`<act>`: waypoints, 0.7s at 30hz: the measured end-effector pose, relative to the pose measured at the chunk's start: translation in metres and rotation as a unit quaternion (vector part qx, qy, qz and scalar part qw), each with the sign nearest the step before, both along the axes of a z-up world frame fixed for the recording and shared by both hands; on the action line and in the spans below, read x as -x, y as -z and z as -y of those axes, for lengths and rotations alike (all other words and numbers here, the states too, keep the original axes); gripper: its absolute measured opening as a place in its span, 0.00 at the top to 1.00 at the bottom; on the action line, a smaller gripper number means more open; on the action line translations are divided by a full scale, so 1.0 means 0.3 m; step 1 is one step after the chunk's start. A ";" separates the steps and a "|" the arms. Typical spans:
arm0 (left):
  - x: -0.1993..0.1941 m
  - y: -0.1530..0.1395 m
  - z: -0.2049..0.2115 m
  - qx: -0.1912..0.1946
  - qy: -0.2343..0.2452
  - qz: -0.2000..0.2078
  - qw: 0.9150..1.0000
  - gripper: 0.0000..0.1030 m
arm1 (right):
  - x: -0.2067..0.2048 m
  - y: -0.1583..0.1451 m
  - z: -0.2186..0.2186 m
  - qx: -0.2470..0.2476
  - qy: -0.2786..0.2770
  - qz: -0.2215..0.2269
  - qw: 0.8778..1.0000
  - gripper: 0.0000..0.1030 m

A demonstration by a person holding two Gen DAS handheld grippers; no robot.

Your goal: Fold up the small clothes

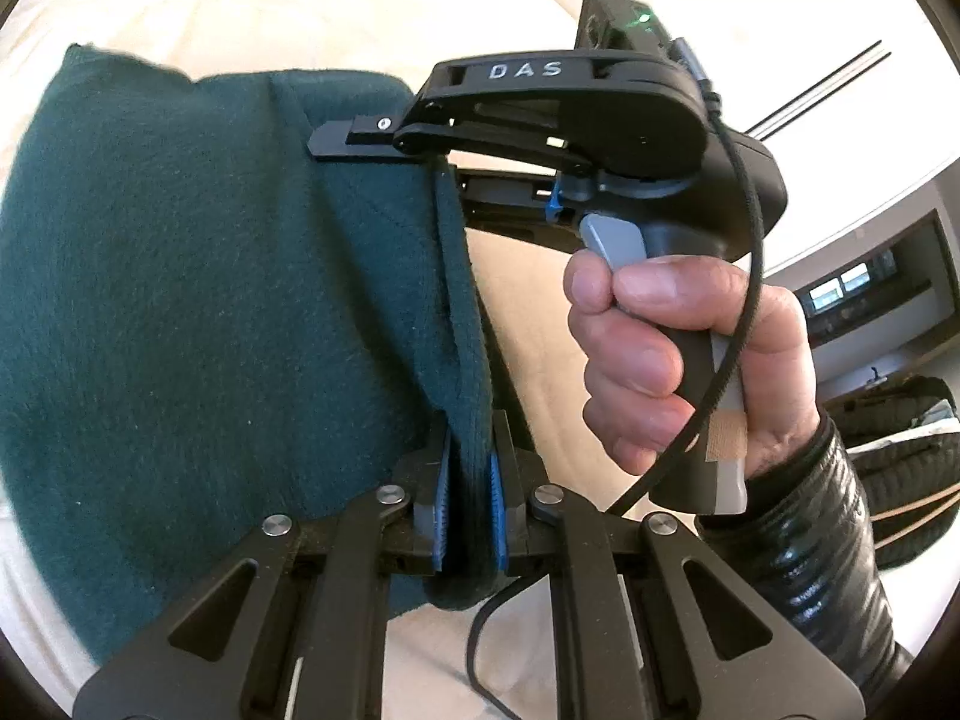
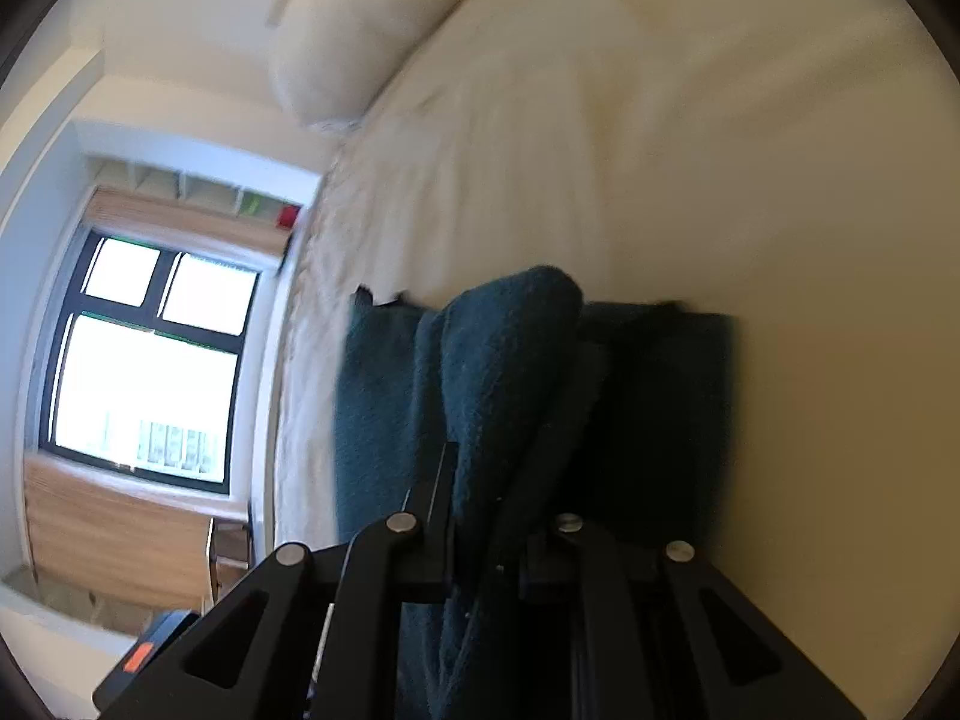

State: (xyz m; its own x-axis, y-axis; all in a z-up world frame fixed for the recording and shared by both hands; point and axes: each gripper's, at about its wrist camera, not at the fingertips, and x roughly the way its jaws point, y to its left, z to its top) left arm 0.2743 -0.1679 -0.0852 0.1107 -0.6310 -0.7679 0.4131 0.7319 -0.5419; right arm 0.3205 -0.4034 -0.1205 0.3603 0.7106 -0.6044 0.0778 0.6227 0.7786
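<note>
Gripping one edge of the dark green fleece garment, the left claw has its blue pads pressed onto a bunched hem, jaws nearly closed with only the cloth thickness between them. Further along the same edge, the right claw is clamped flat on the fabric; the person's right hand squeezes its trigger. In the right wrist view the right claw likewise has the fleece drawn between its fingers, though the tips are dark and buried in cloth, so the exact gap cannot be read.

The garment appears lifted along this held edge, with the rest draping down to the cream bed beneath it. Beyond lie a pillow and a window.

Judgement: a fold is mid-way, the held edge being carried over. To do it well, both claws should stay level and at equal tension so the edge remains straight, travel together, and lower the edge squarely onto the opposite side before releasing. Uneven height would skew the fold; the thick fleece may bunch at the left pads.
</note>
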 end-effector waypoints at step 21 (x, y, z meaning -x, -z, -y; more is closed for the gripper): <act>-0.049 -0.137 -0.658 0.038 -0.087 0.051 0.994 0.41 | 0.248 -0.007 -0.041 0.001 0.015 0.001 1.000 0.83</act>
